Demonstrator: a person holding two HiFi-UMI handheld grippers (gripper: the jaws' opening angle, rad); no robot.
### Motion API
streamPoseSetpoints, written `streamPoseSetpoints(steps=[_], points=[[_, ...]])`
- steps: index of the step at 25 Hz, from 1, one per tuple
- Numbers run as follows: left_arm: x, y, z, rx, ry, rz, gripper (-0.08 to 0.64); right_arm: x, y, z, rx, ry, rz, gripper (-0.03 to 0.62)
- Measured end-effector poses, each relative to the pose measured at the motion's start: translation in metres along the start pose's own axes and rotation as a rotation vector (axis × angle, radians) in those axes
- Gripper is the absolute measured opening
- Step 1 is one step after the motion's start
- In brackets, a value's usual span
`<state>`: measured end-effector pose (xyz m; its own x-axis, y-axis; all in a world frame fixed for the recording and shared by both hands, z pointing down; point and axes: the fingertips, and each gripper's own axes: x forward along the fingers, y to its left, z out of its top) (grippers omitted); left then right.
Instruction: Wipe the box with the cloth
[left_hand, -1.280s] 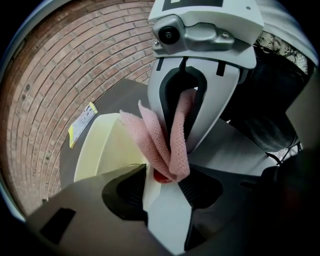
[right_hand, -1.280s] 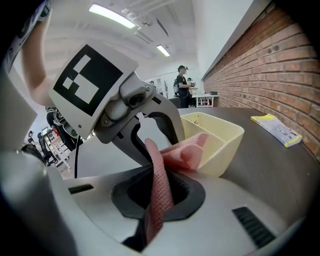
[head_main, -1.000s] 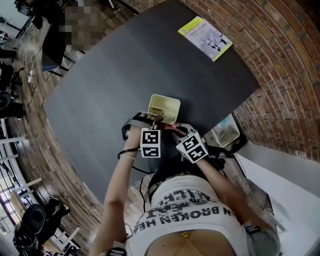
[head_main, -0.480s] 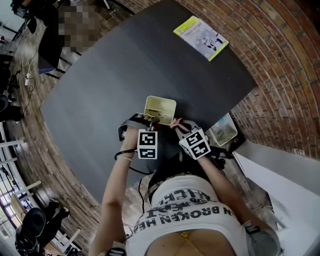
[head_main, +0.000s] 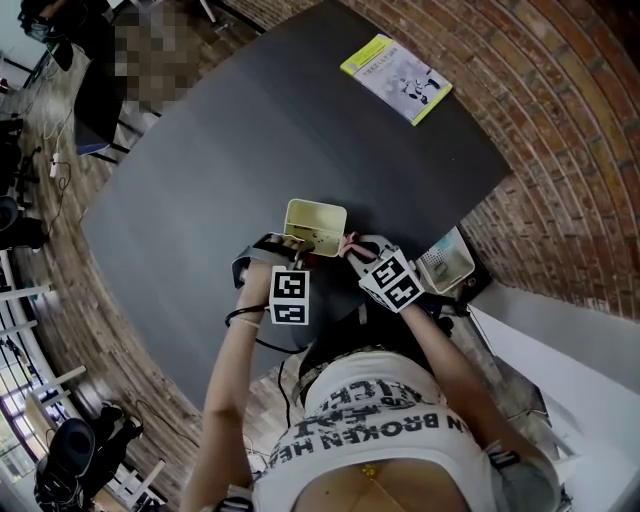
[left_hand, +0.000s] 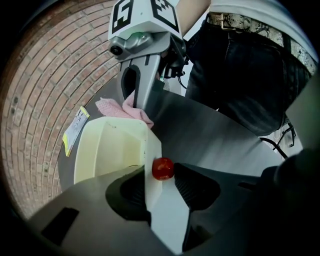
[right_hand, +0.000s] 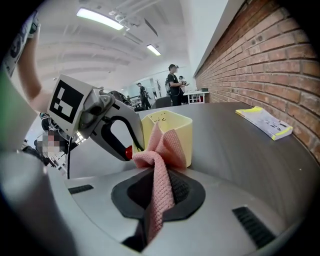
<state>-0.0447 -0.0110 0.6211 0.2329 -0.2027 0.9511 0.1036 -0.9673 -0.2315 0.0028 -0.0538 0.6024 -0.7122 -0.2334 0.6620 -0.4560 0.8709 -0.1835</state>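
Jaws of the left gripper (left_hand: 161, 180) straddle a corner wall of the pale yellow box (left_hand: 107, 147), one pad inside and one outside. They have just been closing and now press on that wall. Jaws of the right gripper (right_hand: 159, 187) are clamped on the pink cloth (right_hand: 161, 150). Its bunched free end reaches forward and lies against the box's outer wall at the rim.

The box stands upright with its open top up, close to the near edge of the dark counter (head_main: 250, 130), just in front of the person. Beyond the box the counter runs wide and bare. A yellow-edged booklet (head_main: 397, 76) lies well apart near the far right edge, by the brick wall (right_hand: 270, 55).
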Motion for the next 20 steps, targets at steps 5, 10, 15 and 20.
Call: streamPoseSetpoints(steps=[5,10,15,20], points=[[0.001,0.0,0.001,0.003,0.006,-0.005,0.163,0.004,-0.01,0.001,-0.024,0.009,0.005,0.017],[0.001,0.001,0.0,0.004,0.016,-0.007,0.163,0.009,-0.021,0.002,-0.05,0.028,0.007,0.017],[0.003,0.001,0.0,0.006,0.025,-0.007,0.163,0.011,-0.033,0.007,-0.07,0.033,0.015,0.017],[0.003,0.002,-0.002,0.005,0.029,-0.011,0.163,0.014,-0.045,0.012,-0.079,0.048,0.014,0.017]])
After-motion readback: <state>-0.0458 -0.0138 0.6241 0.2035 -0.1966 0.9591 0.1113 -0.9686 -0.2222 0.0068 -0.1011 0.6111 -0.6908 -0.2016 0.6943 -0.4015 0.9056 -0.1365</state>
